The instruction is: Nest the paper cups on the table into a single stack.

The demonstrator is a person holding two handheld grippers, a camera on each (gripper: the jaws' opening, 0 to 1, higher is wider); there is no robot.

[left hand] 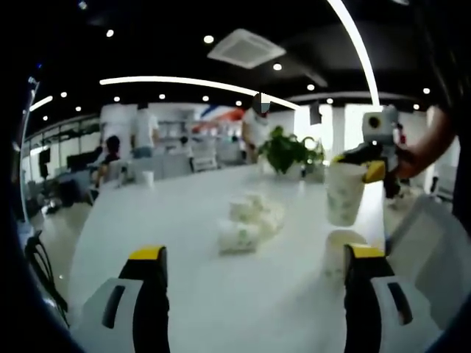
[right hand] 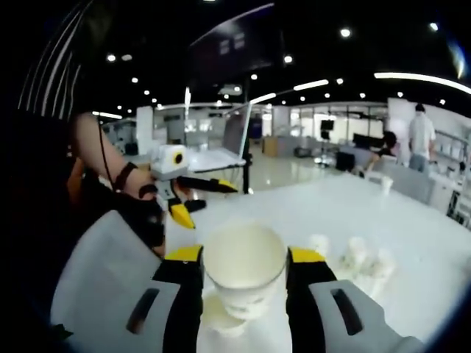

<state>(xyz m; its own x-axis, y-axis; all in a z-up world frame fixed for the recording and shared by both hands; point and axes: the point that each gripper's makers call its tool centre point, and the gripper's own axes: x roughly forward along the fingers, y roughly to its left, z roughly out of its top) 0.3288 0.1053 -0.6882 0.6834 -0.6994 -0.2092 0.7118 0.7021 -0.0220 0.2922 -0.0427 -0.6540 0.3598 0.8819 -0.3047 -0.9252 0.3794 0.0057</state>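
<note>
right hand-held gripper [right hand: 244,273] clamps upright paper cup [right hand: 245,268] | directly above standing cup [left hand: 340,248] on counter [left hand: 221,294], axes aligned | left hand-held gripper [left hand: 254,254] wide, holding nothing | loose cups [left hand: 250,220] left of standing cup

Bright ceiling lights [left hand: 184,81], soft blur, heavy fisheye bending at edges.

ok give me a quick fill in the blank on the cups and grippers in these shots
1. The right gripper is shut on a paper ____.
2. The held cup hangs right above another cup standing on the white ____.
3. The left gripper's jaws stand ____, with nothing between them.
4. Loose cups lie clustered near the table's middle, in front of a green ____.

Missing words: cup; table; open; plant
</note>
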